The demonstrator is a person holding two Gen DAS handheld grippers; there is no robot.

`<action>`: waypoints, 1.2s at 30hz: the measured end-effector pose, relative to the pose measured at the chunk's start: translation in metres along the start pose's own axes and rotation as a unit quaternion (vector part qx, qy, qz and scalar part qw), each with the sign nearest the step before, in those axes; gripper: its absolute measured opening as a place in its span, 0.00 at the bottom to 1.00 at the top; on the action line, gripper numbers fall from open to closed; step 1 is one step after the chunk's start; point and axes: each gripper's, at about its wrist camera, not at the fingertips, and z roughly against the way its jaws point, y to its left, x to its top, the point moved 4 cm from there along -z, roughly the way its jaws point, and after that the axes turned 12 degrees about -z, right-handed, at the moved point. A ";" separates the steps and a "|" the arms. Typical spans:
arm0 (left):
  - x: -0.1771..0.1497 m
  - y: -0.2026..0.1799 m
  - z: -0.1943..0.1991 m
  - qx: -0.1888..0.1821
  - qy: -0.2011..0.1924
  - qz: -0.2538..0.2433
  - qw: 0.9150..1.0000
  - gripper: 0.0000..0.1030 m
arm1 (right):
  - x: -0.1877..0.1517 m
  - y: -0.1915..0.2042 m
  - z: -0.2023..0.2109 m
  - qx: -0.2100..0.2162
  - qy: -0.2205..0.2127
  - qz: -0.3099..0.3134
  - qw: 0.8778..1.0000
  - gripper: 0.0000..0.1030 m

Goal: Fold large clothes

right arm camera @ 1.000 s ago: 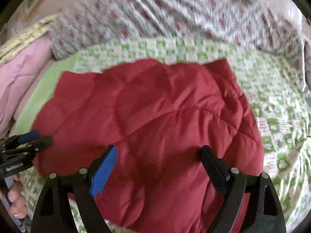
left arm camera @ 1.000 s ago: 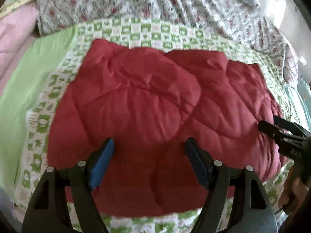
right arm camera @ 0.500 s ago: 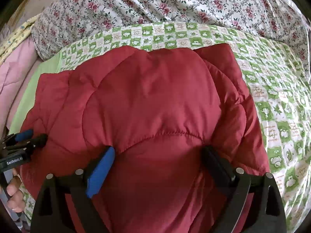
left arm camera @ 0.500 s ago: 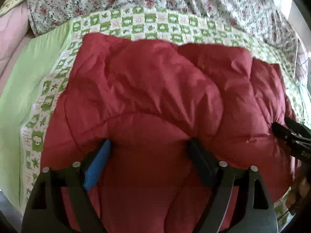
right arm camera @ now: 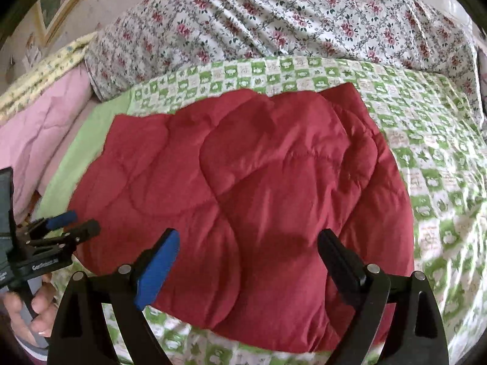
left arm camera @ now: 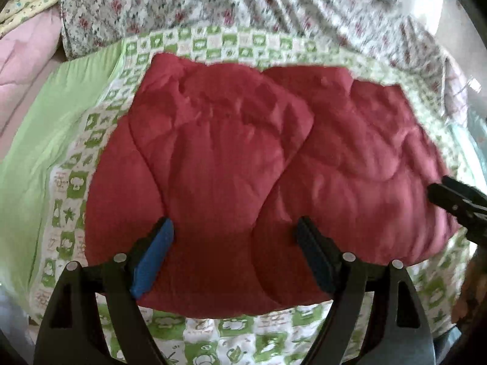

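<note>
A red quilted padded garment point(left arm camera: 243, 164) lies folded in a puffy bundle on the bed; it also shows in the right wrist view point(right arm camera: 258, 188). My left gripper point(left arm camera: 234, 231) is open and empty, hovering over the garment's near edge. My right gripper point(right arm camera: 248, 243) is open and empty over the garment's near right part. The left gripper also shows at the left of the right wrist view point(right arm camera: 77, 223), beside the garment's left edge. The right gripper's fingers point(left arm camera: 453, 194) show at the right of the left wrist view.
The garment rests on a green and white patterned sheet point(right arm camera: 426, 127) with a plain green part point(left arm camera: 61, 115) at the left. A floral duvet point(right arm camera: 289, 21) is piled behind. Pink bedding point(right arm camera: 39, 133) lies at the far left.
Both grippers have lifted back from the garment, where they were pressed close half a second ago. The garment stays folded on the sheet. Both stay open.
</note>
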 end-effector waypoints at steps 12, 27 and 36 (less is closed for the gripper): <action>-0.010 0.003 -0.019 -0.004 -0.011 0.014 1.000 0.90 | -0.011 -0.021 -0.035 -0.015 0.011 -0.008 1.000 0.97; 0.004 0.013 -0.014 -0.010 -0.007 0.020 1.000 0.91 | 0.011 -0.011 -0.005 -0.002 -0.017 -0.023 1.000 0.92; 0.041 0.037 -0.038 0.002 0.009 0.037 0.999 0.90 | 0.056 -0.002 -0.060 -0.016 0.037 -0.012 0.999 0.93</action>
